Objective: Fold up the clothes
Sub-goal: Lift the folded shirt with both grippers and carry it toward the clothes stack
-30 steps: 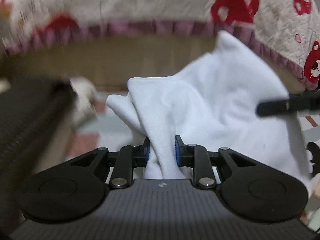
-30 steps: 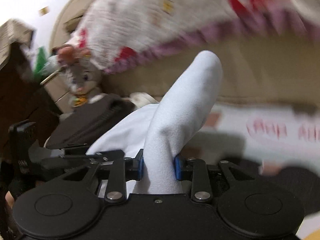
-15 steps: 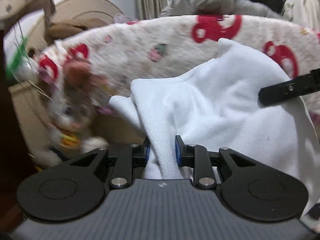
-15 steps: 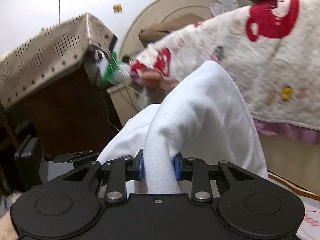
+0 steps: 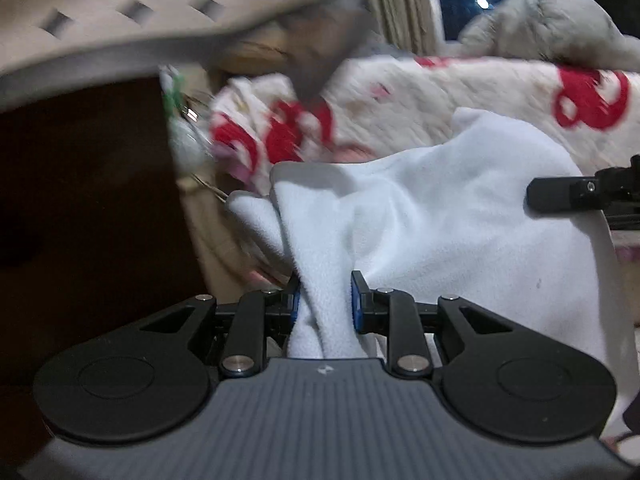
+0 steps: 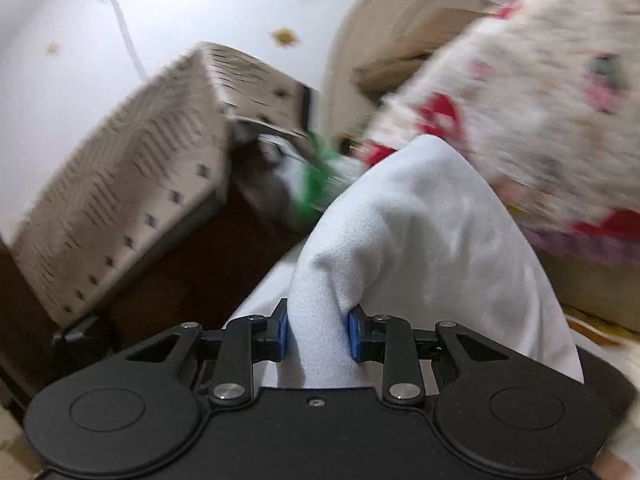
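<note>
Both grippers, left gripper [image 5: 324,296] and right gripper [image 6: 316,334], were clamped on the white garment [image 5: 460,216]; best to keep the span between them taut and level.

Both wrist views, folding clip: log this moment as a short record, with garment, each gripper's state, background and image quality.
garment: white fleece garment, bunched, spanning both grippers
left gripper: shut on a gathered fold of the fleece
right gripper: shut on another bunched fold; one of its fingers shows at the right edge of the left wrist view
background: cream blanket with red prints; patterned beige cloth draped over dark furniture
image quality: background motion-blurred in both views
fold status: not yet laid flat
</note>
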A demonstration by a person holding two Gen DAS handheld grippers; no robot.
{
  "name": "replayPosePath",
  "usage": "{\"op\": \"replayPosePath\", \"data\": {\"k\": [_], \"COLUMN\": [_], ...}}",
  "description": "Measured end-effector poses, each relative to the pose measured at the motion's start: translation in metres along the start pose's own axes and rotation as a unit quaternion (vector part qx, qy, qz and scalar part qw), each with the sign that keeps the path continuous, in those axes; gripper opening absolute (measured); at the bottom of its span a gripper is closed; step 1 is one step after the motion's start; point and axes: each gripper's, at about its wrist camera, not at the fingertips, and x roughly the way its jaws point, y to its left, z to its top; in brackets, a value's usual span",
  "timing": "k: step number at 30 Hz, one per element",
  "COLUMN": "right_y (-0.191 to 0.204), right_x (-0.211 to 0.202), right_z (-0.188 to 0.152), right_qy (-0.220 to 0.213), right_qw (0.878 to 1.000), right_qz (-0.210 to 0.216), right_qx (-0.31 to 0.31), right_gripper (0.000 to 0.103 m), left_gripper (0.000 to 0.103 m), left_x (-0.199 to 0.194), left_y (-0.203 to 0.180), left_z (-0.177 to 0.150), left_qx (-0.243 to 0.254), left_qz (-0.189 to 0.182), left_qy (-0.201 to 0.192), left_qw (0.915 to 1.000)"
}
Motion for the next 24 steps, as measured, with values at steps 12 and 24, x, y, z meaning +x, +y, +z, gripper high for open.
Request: {"op": "replayPosePath", "data": {"k": [12,24], "right_y": [-0.176,-0.192], "right_x": [-0.022,-0.074], "right_z": [-0.148,-0.201], "right_qy": [-0.048,-0.029], "right_qw": [0.961,0.947], "right_qz": [-0.197,-0.149], "right_qx": [0.187,0.284], "right_gripper": [0.037,0.060], "left_gripper": [0.019,0.054], "left_x": [0.231,0.141], "left_y": [-0.094,-0.050], "left_z": [-0.093,-0.141], "left_qx": [0.110,-0.094], "left_qz": [-0.049,-0.017], "left_qy": [0.270,0.178], "left_qw": [0.9551,0.9794]}}
